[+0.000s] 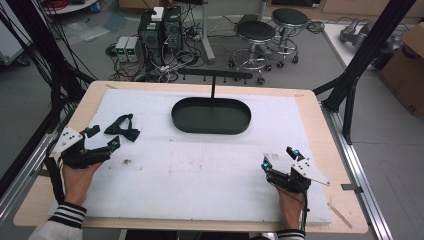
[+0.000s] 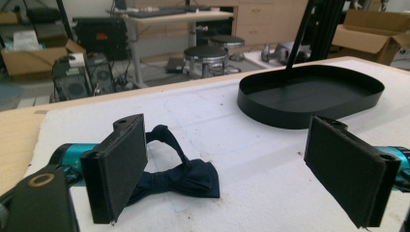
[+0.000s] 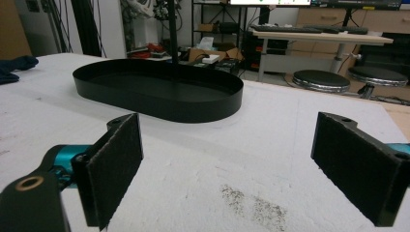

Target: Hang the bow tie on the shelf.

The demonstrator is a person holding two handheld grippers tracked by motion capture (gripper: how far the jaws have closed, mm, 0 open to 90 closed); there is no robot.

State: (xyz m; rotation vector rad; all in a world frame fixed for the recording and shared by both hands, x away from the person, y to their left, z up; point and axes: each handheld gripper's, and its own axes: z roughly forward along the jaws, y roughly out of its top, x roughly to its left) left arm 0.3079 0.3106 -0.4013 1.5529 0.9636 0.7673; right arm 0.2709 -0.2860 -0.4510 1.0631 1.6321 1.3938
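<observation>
Soft navy bow tie, pleated fabric

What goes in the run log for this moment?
left gripper: open, near bow tie | right gripper: open, empty | tray: empty

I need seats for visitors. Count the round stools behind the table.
2. One stool stands just beyond the table's far edge, right of the computer towers; the other stool is beside it, slightly farther back and right. More may be out of frame.

Left hand-held gripper gapes near bow tie, black tray beyond.
</observation>
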